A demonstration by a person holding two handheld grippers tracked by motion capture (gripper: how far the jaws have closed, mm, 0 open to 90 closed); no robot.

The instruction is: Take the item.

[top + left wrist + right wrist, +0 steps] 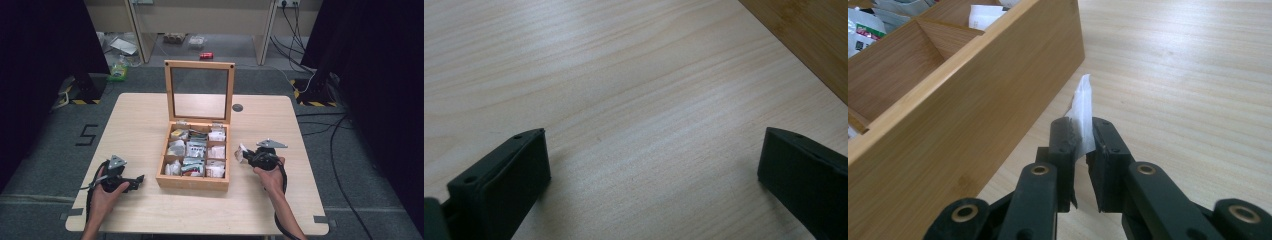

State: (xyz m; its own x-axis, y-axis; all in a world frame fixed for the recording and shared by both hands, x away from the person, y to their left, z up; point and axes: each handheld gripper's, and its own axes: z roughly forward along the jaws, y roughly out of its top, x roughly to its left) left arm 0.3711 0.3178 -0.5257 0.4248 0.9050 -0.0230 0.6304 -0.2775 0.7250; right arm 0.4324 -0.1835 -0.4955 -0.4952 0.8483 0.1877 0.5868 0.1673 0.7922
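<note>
We find the right gripper (1082,137) holding a white sachet (1082,107) between nearly closed jaws, outside the wooden box (192,181), not yet set on the desk (260,200); left gripper (651,165) jaws gape empty.

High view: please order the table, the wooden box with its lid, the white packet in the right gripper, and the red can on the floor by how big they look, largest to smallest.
1. table
2. wooden box with its lid
3. and 4. white packet and red can: both look tiny and about alike. The can lies farther from the camera, so no ranking.
</note>
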